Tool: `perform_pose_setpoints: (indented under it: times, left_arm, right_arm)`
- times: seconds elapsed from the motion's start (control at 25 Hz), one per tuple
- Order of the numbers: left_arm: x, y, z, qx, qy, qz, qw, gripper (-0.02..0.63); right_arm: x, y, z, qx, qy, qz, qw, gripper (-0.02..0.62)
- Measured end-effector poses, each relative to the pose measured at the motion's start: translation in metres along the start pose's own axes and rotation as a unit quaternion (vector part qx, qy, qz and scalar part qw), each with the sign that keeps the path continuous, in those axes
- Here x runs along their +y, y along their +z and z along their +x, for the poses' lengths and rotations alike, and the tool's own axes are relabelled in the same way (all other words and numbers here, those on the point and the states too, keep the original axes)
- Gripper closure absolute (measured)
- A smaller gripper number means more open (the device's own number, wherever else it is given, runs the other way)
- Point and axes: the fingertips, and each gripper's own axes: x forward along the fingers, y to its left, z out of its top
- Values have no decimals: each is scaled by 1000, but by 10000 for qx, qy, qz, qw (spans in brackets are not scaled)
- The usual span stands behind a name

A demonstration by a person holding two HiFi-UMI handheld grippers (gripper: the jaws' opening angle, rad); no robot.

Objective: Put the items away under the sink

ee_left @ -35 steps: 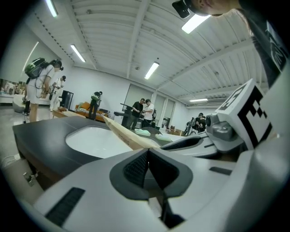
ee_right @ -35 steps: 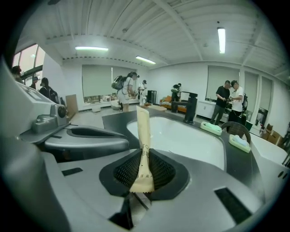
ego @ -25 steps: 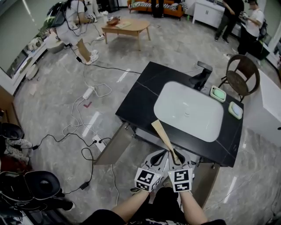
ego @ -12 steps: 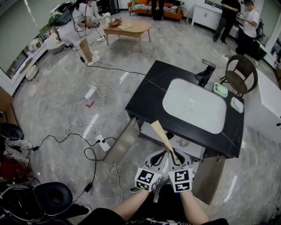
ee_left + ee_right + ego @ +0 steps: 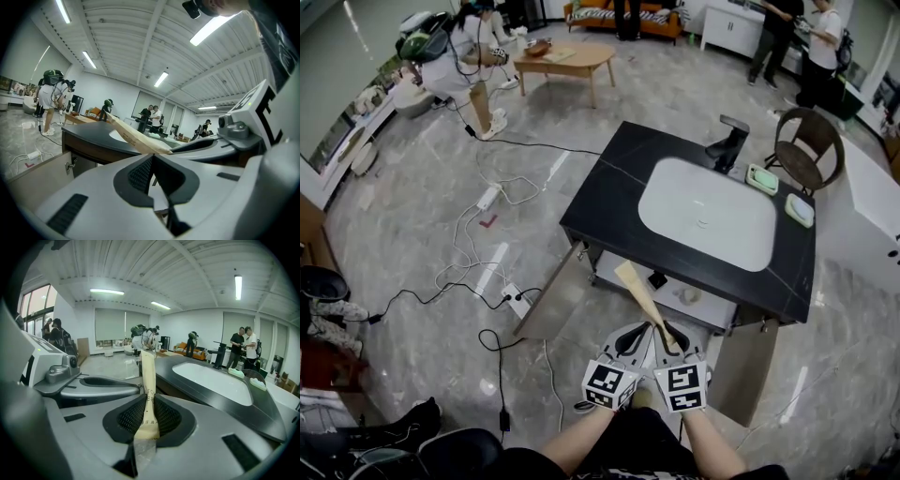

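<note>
Right gripper [image 5: 669, 338] clamping a long paper packet [image 5: 643, 293], left gripper [image 5: 629, 341] closed empty; the packet's tip has shifted from countertop [image 5: 605, 211] to open under-sink shelf [image 5: 717, 307], seemingly ready for stowing.

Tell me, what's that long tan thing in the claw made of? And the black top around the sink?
The long tan thing looks like paper or thin card: matte, flat, printed letters, with a clear plastic end. From above it could pass for wood. The black top looks like polished stone, maybe marble: thin white veins, some shine.
</note>
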Motion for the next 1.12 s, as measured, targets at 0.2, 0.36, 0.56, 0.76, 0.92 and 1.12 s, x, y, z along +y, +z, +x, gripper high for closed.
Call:
perform_pose_setpoints:
  times: [0.2, 0.36, 0.56, 0.76, 0.92, 1.12]
  left_arm:
    - [-8, -10, -2, 21, 83, -1, 10000, 598]
    - [-11, -18, -1, -95, 204, 8, 9997, 598]
    - [-2, -35, 8, -170, 282, 204, 9992, 598]
    - [14, -56, 19, -63, 291, 289, 9991, 598]
    - [33, -73, 33, 43, 201, 414, 9989, 598]
    - [73, -103, 64, 12, 151, 556, 9983, 598]
  right_arm:
    - [1, -13, -7, 11, 118, -8, 9999, 532]
    - [1, -25, -7, -22, 235, -115, 9997, 532]
    - [2, -42, 6, -67, 321, -221, 9992, 532]
    - [2, -61, 28, 20, 460, -287, 9985, 532]
    - [0, -71, 56, 53, 497, -329, 9982, 532]
    - [-11, -92, 110, -67, 384, -266, 9989, 532]
